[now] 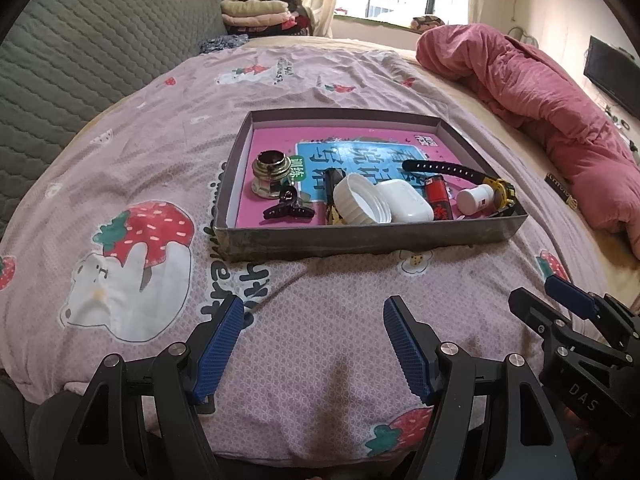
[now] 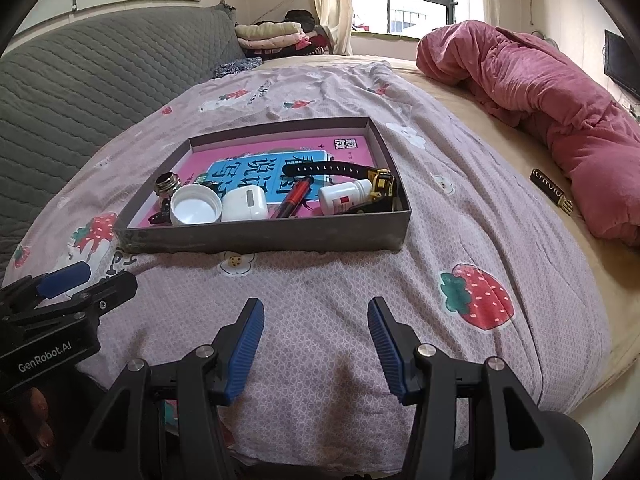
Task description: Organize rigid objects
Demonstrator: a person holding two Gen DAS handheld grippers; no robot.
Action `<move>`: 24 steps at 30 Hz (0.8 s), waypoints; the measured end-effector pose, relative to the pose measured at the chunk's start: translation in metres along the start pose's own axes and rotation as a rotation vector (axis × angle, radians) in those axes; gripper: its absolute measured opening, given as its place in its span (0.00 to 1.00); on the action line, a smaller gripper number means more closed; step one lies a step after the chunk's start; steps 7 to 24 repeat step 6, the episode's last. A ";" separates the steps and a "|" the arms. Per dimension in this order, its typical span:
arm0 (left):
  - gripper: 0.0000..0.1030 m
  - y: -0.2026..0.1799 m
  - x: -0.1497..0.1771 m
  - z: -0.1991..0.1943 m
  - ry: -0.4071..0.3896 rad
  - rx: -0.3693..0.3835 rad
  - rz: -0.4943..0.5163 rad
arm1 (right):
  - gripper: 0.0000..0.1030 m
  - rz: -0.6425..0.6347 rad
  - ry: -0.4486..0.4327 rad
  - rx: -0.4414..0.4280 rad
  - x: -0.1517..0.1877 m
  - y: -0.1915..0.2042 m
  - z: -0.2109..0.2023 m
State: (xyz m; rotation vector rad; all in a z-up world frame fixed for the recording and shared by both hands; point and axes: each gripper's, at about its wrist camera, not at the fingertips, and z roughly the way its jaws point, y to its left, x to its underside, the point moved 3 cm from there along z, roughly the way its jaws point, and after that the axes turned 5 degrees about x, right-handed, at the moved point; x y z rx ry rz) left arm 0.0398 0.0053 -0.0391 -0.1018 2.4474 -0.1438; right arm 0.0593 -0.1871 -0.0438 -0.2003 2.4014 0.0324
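Observation:
A shallow grey box (image 1: 360,240) (image 2: 264,236) with a pink book lining its floor lies on the bed. Along its near side sit a brass fitting (image 1: 272,170), a black hair clip (image 1: 288,208), a white ribbed lid (image 1: 362,199) (image 2: 196,205), a white earbud case (image 1: 408,202) (image 2: 245,205), a red lighter (image 1: 439,196), a small white bottle (image 1: 476,199) (image 2: 344,197) and a black-strapped yellow watch (image 1: 496,190) (image 2: 380,184). My left gripper (image 1: 312,312) and right gripper (image 2: 316,312) hang open and empty over the sheet, short of the box.
The strawberry-print sheet (image 1: 160,160) covers the bed. A rumpled pink duvet (image 1: 540,92) (image 2: 540,92) lies to the right, a grey quilted headboard (image 1: 80,60) to the left. A small black-and-gold object (image 2: 550,196) rests on the beige cover right of the box.

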 end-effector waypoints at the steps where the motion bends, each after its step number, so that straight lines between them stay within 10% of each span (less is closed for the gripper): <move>1: 0.72 0.000 0.000 0.001 0.001 0.003 -0.001 | 0.52 0.000 0.000 -0.001 0.000 0.000 0.001; 24: 0.72 0.007 -0.004 0.004 -0.013 -0.007 -0.024 | 0.52 0.015 0.006 -0.002 -0.001 -0.004 0.007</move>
